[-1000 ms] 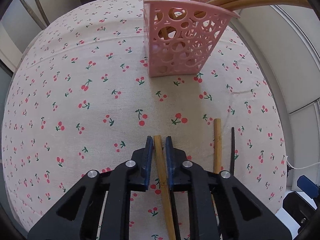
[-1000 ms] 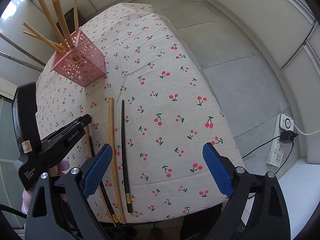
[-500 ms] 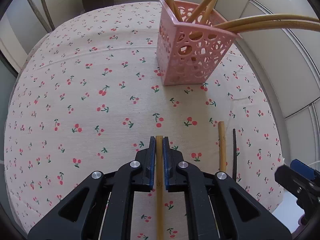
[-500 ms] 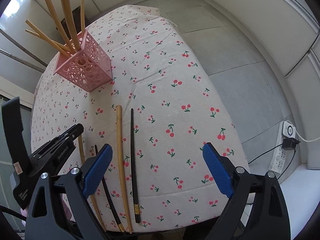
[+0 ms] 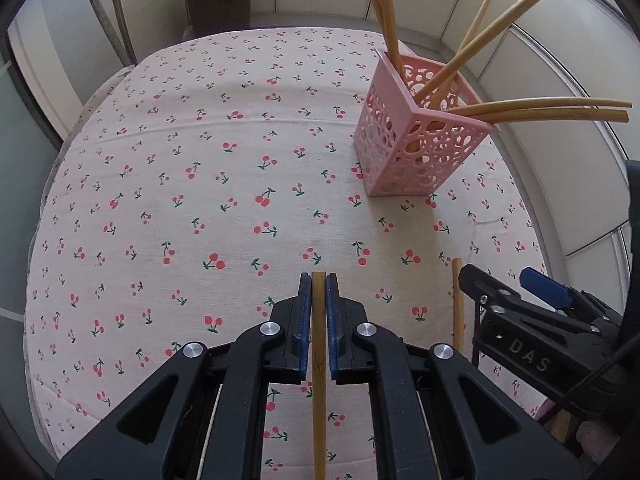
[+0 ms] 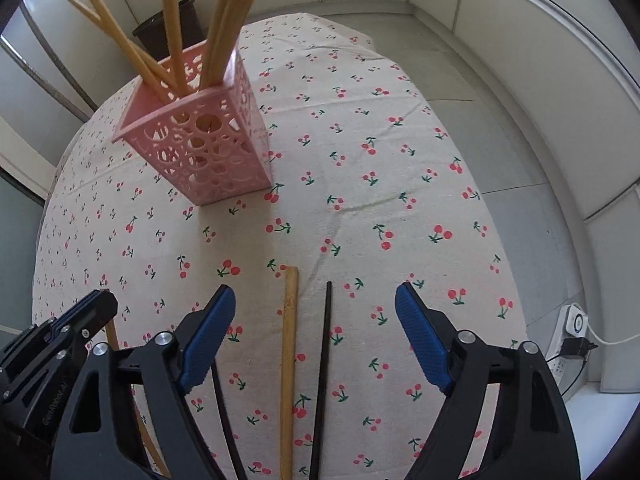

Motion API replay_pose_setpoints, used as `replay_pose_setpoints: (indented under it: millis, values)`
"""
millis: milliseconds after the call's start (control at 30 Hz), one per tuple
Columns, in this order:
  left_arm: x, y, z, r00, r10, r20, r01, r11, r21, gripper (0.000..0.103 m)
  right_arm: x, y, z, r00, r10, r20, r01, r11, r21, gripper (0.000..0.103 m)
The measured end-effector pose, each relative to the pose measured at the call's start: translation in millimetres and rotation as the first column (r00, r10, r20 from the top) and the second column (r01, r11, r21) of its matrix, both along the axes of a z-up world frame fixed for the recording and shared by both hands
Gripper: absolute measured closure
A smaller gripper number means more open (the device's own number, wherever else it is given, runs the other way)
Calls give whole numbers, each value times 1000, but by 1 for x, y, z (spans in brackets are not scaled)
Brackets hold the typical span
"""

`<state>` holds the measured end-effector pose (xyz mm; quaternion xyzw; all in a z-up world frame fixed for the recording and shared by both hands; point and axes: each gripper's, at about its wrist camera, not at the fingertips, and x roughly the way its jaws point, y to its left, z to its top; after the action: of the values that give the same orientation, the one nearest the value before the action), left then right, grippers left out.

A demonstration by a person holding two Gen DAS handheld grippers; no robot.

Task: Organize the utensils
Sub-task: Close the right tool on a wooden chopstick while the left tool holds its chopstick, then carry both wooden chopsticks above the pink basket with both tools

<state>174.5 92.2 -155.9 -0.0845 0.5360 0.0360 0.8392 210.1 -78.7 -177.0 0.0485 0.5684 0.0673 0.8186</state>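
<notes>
The left tongs (image 5: 319, 280) are clamped on a bamboo chopstick (image 5: 319, 380) whose long axis runs straight along their fingers. The right tongs (image 6: 316, 320) hang spread wide above a second bamboo chopstick (image 6: 289, 344) and a black chopstick (image 6: 323, 360), both lying lengthwise on the desk (image 6: 400, 160). Farther ahead stands the pink basket (image 5: 416, 148); it lies forward and right of the left tongs.

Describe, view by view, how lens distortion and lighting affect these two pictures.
Left wrist view: fisheye bows the table edge and bends the bamboo chopsticks in the pink basket; soft daylight, faint shadows. Right wrist view: black vignette corners, curved walls, chopsticks nearest the lens slightly blurred.
</notes>
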Motion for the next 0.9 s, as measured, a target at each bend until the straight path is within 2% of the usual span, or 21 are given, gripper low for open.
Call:
replay_pose_setpoints:
  millis: [133,200,233,333,433,500,567,733,800,900]
  values:
    - [2,7,-2,1000,21,-6,-21,1000,-12,96,6,10,-15,999,11,-33,-12,999,-30,36]
    - [2,12,-2,1000,29,-10,-29,999,-15,96,10,11,-23,998,6,-58,-9,999,-38,46]
    - [2,13,-1,999,32,-10,-32,999,-16,96,11,12,-27,998,8,-68,-11,999,-45,47]
    - [3,17,-1,999,39,-11,-39,999,-19,96,11,18,-28,999,31,-39,-34,996,-86,57]
    - [4,17,-1,999,43,-10,-43,999,-18,96,9,25,-28,999,51,-19,-52,994,-96,70]
    - [3,16,0,999,41,-7,-42,999,-14,96,7,31,-28,997,75,-9,-75,992,-100,85]
    - [3,17,0,999,42,-4,-42,999,-13,96,4,36,-28,996,94,-3,-94,990,-106,92]
    - [0,19,5,999,49,12,-49,999,-8,96,-1,37,-21,994,105,13,-104,992,-78,92]
    - [-2,21,10,998,50,26,-50,999,-7,96,-6,37,-11,993,109,40,-107,993,-59,95]
    - [-9,24,21,997,47,58,-46,999,-9,96,-14,38,14,988,117,97,-117,993,-13,95]
